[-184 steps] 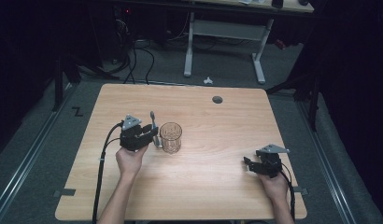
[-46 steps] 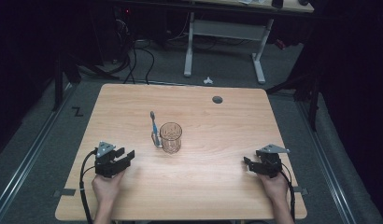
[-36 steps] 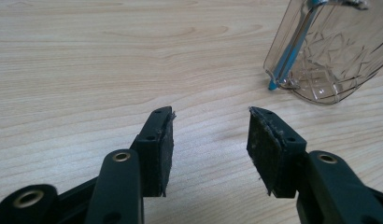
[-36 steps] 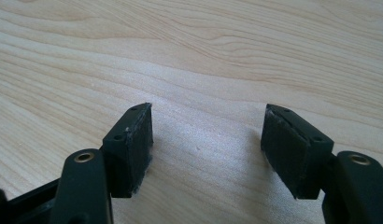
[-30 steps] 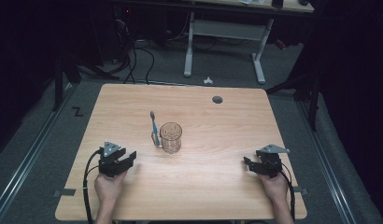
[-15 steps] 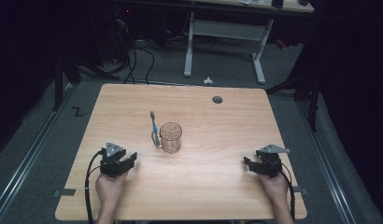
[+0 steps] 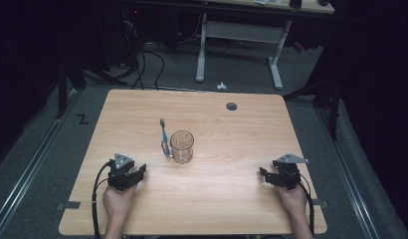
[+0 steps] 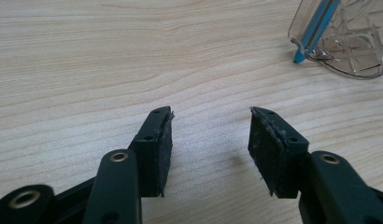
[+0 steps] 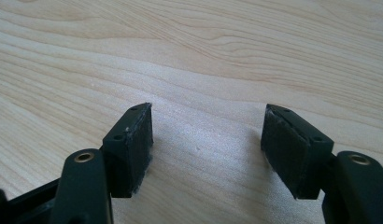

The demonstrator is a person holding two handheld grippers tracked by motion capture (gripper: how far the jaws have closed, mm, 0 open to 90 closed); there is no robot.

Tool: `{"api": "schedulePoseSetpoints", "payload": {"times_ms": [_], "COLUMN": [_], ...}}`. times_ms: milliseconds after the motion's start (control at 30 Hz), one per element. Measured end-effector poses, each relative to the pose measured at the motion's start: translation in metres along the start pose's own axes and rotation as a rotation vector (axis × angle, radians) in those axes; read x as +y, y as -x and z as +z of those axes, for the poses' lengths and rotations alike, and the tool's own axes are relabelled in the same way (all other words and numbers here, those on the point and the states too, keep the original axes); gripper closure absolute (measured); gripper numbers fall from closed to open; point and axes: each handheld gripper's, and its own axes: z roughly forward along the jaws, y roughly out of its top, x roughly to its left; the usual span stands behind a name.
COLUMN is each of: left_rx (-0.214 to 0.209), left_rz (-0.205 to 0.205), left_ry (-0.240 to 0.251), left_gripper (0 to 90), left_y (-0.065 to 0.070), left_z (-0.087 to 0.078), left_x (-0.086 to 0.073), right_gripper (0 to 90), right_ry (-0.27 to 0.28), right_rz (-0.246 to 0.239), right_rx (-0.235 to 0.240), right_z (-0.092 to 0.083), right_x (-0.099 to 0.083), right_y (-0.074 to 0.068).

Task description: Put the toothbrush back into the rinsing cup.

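A clear patterned glass (image 7: 182,147) stands near the middle of the wooden table (image 7: 222,124). A toothbrush (image 7: 164,137) with a blue handle leans upright against its left side. My left gripper (image 7: 141,171) rests at the near left, short of the glass, open with nothing between its pads. In the left gripper view the open left gripper (image 8: 211,114) hovers over bare wood, with the glass (image 8: 353,42) and the toothbrush's blue end (image 8: 315,28) at the top right. My right gripper (image 7: 264,175) sits at the near right, open and empty. In the right gripper view the right gripper (image 9: 208,112) has wood grain between its pads.
A round dark cable hole (image 7: 232,106) lies in the table's far right part. Beyond the far edge stand a white desk frame (image 7: 239,45) and cables on the floor, with a small white object (image 7: 221,85) there. Dark floor surrounds the table.
The left gripper has drawn back from the toothbrush at the glass to the near left, leaving it leaning there. Over the last second it has barely shifted. The right gripper has not moved.
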Motion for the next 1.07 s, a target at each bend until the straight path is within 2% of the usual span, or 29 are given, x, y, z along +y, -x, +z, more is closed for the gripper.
{"api": "schedulePoseSetpoints", "payload": {"times_ms": [200,500,667,933,1067], "left_rx": [0.011,0.031,0.049,0.061,0.085], "left_rz": [0.008,0.022,0.058,0.043,0.012], "left_ry": [-0.016,-0.033,-0.043,-0.045,-0.04], "left_gripper": [49.2,43.2,40.2,36.9,37.3], "left_y": [0.0014,0.0033,0.0078,0.0078,0.0068], "left_z": [0.0017,0.0035,0.0047,0.0044,0.0033], "left_x": [-0.0003,0.0004,0.0006,0.0001,-0.0007], "right_gripper": [34.7,34.6,34.6,34.7,34.8], "right_ry": [0.0,0.0,0.0,0.0,0.001], "right_rz": [0.0,-0.001,-0.001,0.001,0.008], "right_rx": [0.0,0.0,0.001,-0.001,-0.01], "right_z": [0.0,0.0,0.0,0.0001,0.0002], "right_x": [0.0,-0.0001,-0.0001,0.0,0.0001], "right_y": [0.0,0.0001,0.0001,0.0001,0.0004]}}
